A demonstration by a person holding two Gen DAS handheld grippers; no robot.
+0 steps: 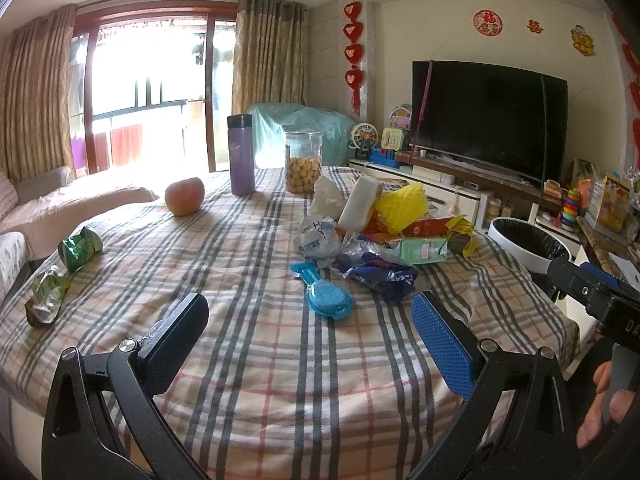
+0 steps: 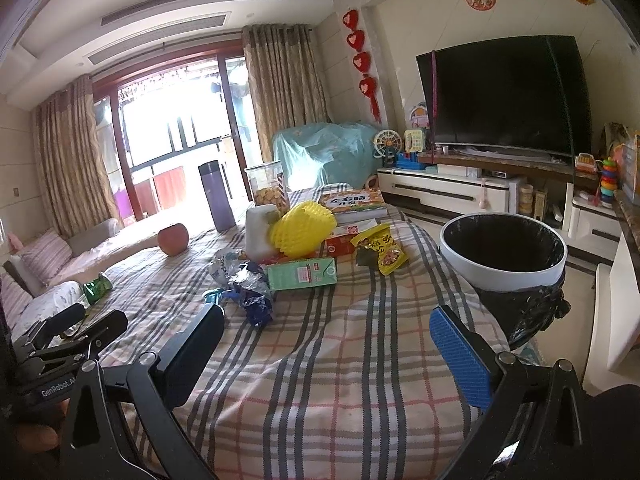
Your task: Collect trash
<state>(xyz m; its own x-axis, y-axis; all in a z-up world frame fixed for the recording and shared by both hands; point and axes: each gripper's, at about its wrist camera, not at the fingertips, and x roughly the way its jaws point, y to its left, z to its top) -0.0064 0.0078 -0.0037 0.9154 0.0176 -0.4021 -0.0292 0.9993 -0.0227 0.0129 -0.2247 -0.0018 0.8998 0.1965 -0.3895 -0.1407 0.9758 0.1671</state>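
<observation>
Both grippers poised, nothing picked up yet.

Nearest, the left gripper (image 1: 310, 338) and the right gripper (image 2: 326, 350) hover over the checked surface (image 1: 280, 380), each with fingers spread wide and holding nothing. Just beyond them lies the trash pile (image 1: 384, 232): a blue wrapper (image 1: 380, 276) on its near edge, a green carton (image 2: 302, 274) and a yellow snack bag (image 2: 380, 250) behind. The bin (image 2: 504, 252) stands right of the pile, off the surface's edge. Collection looks unstarted; the next move likely calls for reaching forward and closing on the near wrapper.
</observation>
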